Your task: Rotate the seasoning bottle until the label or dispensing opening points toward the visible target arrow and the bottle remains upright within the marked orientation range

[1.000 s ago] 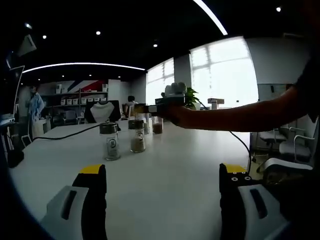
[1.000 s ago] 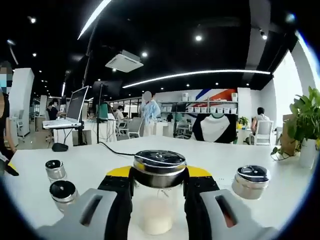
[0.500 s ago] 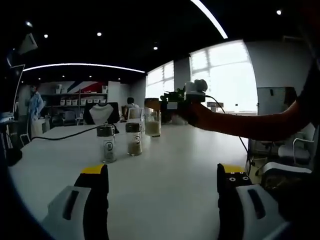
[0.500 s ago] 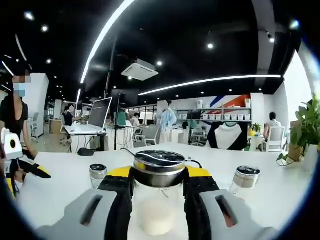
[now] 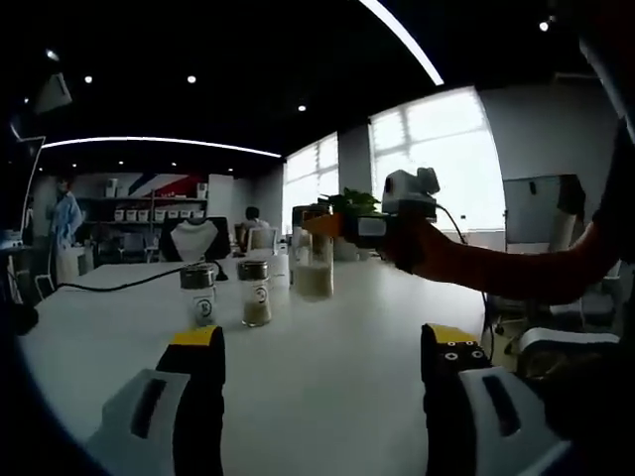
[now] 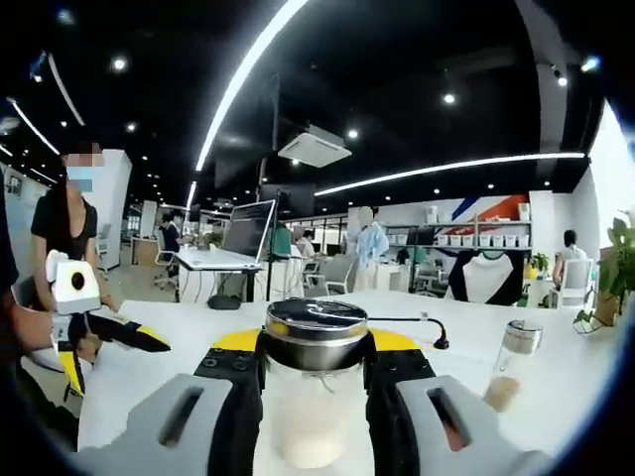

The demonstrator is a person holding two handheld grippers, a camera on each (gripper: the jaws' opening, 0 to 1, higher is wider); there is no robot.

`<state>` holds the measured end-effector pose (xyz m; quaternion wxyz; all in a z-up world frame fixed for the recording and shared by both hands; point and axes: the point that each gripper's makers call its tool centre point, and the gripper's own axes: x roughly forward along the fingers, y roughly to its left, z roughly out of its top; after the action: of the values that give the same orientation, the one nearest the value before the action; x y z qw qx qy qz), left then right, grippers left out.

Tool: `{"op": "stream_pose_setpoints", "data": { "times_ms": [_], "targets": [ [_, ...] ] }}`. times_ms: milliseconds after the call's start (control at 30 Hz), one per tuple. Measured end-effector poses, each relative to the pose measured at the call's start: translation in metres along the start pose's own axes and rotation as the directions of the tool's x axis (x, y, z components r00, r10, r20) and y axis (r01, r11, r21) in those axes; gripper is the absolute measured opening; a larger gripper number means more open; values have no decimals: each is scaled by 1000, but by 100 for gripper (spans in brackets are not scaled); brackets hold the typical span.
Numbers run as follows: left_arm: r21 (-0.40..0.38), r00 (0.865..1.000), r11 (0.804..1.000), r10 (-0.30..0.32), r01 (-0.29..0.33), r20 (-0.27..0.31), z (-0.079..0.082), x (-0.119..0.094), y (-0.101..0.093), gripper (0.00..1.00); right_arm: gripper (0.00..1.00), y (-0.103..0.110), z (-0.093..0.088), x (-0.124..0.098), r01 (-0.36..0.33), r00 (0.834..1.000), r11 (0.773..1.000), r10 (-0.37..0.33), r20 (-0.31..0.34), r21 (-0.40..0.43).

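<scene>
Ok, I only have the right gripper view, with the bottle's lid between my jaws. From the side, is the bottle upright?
Observer: In the left gripper view the seasoning bottle, held in the right gripper, looks upright, with pale contents in its lower part.
Operator: Is the left gripper carrying anything?
Observer: No. The left gripper is open, with bare table between its jaws.
Operator: Any other bottles near mine?
Observer: A labelled bottle and a second bottle stand side by side on the table, to the left of yours in that view.
</scene>
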<state>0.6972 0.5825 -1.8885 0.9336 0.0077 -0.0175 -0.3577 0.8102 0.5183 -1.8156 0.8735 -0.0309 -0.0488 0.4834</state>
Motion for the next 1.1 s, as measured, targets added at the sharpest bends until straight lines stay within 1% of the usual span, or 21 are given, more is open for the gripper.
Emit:
{"op": "stream_pose_setpoints", "data": {
  "times_ms": [33, 100, 200, 267, 333, 433, 467, 533, 567, 600, 633, 667, 733, 767, 833, 900, 933, 1000, 1033, 1067, 1100],
  "targets": [
    [11, 1000, 1000, 0, 0, -10, -1, 3, 0, 80, 37, 5, 2, 0, -17, 1000, 1000, 17, 6, -3],
    [35, 1000, 999, -3, 3, -9, 0, 8, 1, 80, 37, 16, 3, -1, -46, 999, 999, 47, 1, -9],
    [46, 1000, 999, -12, 13, -17, 3, 19, 4, 78, 37, 32, 7, -2, -86, 996, 996, 86, 8, -20],
    [61, 999, 998, -32, 33, -22, 5, 27, 3, 78, 37, 39, 8, -4, -102, 995, 995, 102, 15, -14],
    [94, 998, 994, -60, 61, -15, 8, 36, 2, 78, 37, 46, 10, -7, -116, 993, 993, 116, 28, -12],
    [99, 999, 994, -51, 51, -3, 13, 46, 7, 71, 37, 56, 12, -13, -149, 988, 989, 149, 43, -8],
    [113, 997, 990, -80, 79, 1, 15, 51, 5, 70, 37, 57, 13, -15, -155, 987, 988, 155, 51, -7],
    [133, 996, 987, -89, 91, -15, 13, 57, 4, 69, 37, 59, 14, -18, -169, 983, 985, 167, 79, 21],
    [144, 994, 984, -107, 108, -14, 13, 59, 2, 66, 37, 62, 12, -21, -193, 979, 980, 189, 81, 45],
    [135, 993, 983, -121, 121, -7, 14, 60, 0, 62, 37, 63, 11, -22, -206, 976, 977, 201, 84, 51],
    [101, 987, 983, -156, 154, 21, 18, 62, -6, 58, 37, 65, 11, -24, -220, 973, 974, 215, 90, 52],
    [73, 982, 981, -184, 181, 30, 19, 62, -10, 55, 37, 67, 10, -26, -227, 971, 973, 222, 91, 50],
    [28, 974, 974, -224, 223, 26, 18, 64, -15, 55, 37, 70, 10, -27, -238, 968, 970, 233, 88, 49],
    [38, 974, 973, -227, 226, 11, 16, 65, -15, 56, 37, 71, 10, -27, -241, 968, 969, 237, 87, 46],
    [51, 970, 968, -243, 244, -27, 10, 68, -18, 57, 37, 77, 10, -28, -269, 960, 963, 265, 90, 34],
    [53, 961, 960, -274, 275, -15, 12, 70, -23, 56, 37, 82, 10, -29, -294, 953, 955, 290, 87, 32],
    [44, 958, 957, -286, 286, -17, 12, 71, -24, 54, 37, 86, 11, -29, -314, 947, 949, 311, 86, 22],
    [39, 951, 950, -308, 309, -26, 11, 72, -26, 53, 37, 90, 11, -30, -332, 940, 943, 329, 88, 22],
    [64, 940, 939, -336, 339, -50, 7, 73, -31, 53, 37, 94, 12, -30, -349, 934, 937, 346, 91, 20],
    [102, 933, 928, -351, 358, -79, 3, 73, -33, 52, 37, 95, 13, -30, -360, 929, 933, 356, 97, 22],
    [117, 928, 921, -363, 371, -88, 2, 73, -35, 50, 37, 96, 12, -31, -365, 928, 931, 361, 96, 23]
  ]
}}
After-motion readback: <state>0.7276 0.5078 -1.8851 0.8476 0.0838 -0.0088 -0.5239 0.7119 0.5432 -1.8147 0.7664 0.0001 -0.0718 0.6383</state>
